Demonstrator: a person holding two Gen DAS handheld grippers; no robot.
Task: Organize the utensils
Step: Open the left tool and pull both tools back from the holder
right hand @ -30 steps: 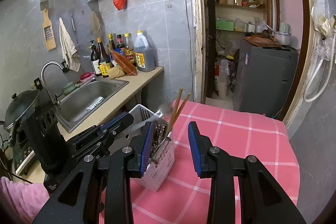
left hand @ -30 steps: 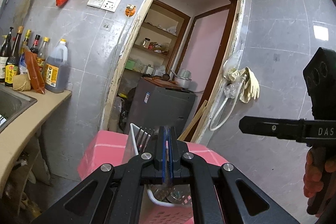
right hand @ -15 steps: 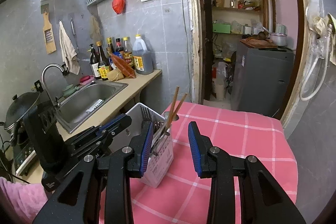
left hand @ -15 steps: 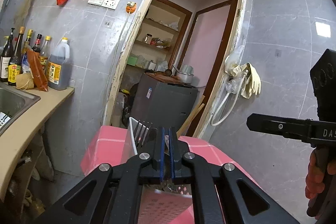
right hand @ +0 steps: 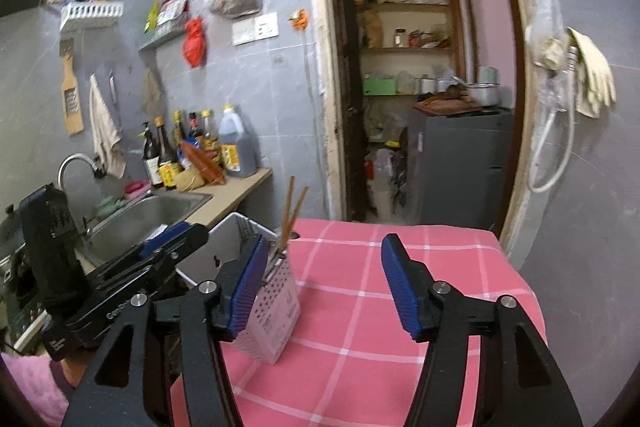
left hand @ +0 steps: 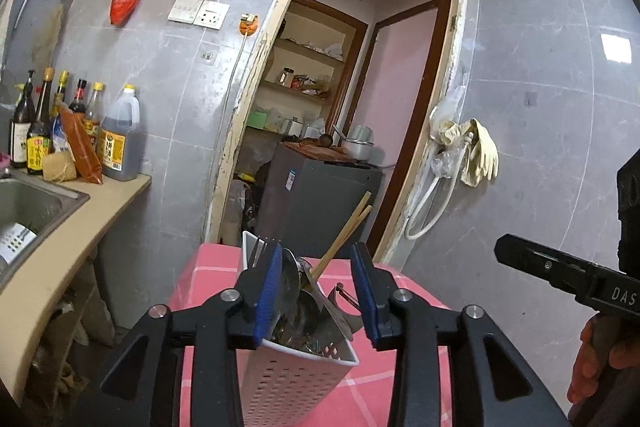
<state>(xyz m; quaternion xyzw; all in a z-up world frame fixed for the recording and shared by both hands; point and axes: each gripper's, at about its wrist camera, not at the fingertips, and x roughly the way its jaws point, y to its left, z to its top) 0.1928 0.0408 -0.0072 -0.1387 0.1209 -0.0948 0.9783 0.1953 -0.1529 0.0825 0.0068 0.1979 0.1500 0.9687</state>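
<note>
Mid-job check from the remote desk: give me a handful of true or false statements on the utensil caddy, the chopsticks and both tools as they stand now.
1. The white utensil caddy stands on the pink checked tablecloth. True.
2. The chopsticks lie flat on the tablecloth. False: they stand leaning in the caddy.
3. The left tool is clamped shut on a spoon. False: its jaws have just been opening; utensils in the caddy show between them, with no pad visibly pressing on any.
4. The right tool is open with nothing in it. True; its jaws have just been opening.
5. A fork stands in the caddy. True.
6. The caddy sits in the sink. False: it is on the table.
</note>
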